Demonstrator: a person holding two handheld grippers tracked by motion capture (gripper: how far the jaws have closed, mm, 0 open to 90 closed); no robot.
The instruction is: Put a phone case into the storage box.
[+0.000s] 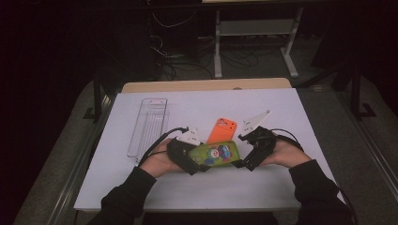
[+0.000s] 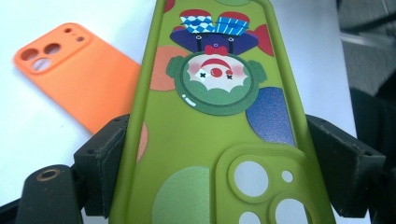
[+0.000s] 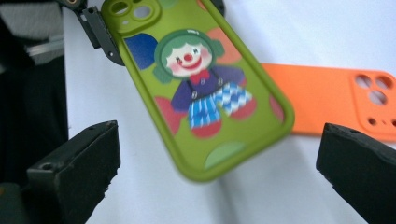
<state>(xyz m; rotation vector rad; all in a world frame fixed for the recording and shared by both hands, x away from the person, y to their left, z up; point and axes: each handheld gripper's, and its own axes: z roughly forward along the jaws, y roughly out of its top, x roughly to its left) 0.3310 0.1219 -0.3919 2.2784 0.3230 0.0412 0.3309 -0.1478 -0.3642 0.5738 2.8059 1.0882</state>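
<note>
A green phone case with a clown picture (image 1: 217, 153) (image 2: 210, 140) is held just above the white table, camera-hole end in my left gripper (image 1: 199, 159) (image 2: 224, 156). Both of its black jaws press on the case's long edges. My right gripper (image 1: 244, 150) (image 3: 219, 137) stands open at the case's other end, its jaws wide apart on either side and not touching it. In the right gripper view the green case (image 3: 196, 88) hangs a little beyond the jaw tips. An orange phone case (image 1: 222, 130) (image 2: 79, 79) (image 3: 336, 100) lies flat on the table just behind.
A clear plastic tray (image 1: 149, 125) lies lengthwise at the left of the white tabletop (image 1: 281, 108). A wooden edge (image 1: 206, 85) runs along the far side. Beyond it are a dark floor with cables and a white desk frame (image 1: 256, 28).
</note>
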